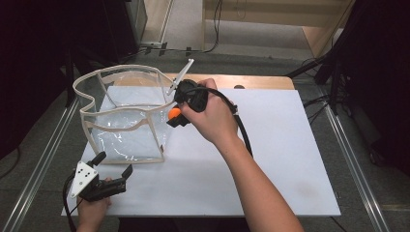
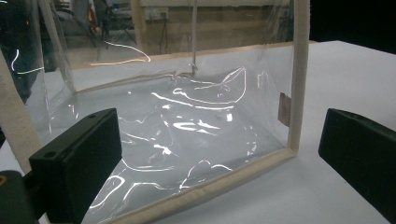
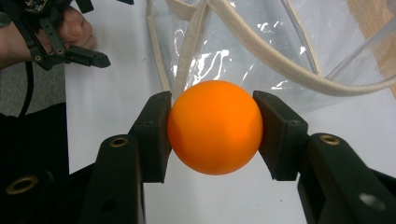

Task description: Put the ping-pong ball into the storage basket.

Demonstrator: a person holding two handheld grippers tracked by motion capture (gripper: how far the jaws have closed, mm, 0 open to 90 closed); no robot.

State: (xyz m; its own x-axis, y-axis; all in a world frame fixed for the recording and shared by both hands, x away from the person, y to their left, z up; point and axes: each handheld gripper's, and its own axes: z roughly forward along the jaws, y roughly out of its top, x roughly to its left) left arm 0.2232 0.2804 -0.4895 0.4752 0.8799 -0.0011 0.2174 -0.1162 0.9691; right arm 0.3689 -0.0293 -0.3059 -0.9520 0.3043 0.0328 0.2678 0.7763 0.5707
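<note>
The desk [image 1: 270, 159] is seen from above its near edge, looking forward and down. The left hand-held gripper [image 2: 219, 154] view is set low at the near left corner, facing the clear bag [image 2: 187, 116] closely. The right hand-held gripper [image 3: 215, 133] view looks down beside the bag's rim toward that corner. The bag is shared by all three.

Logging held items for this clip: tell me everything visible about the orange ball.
The orange ball is a plain, smooth, matte sphere, plastic by the look of it, with no markings or dents visible. It is clamped between the two black jaws of the right gripper, one pressing each side, and held off the white table. In the high view it sits just outside the near right corner of the clear bag, below its cream rim. Nothing else touches it.
</note>
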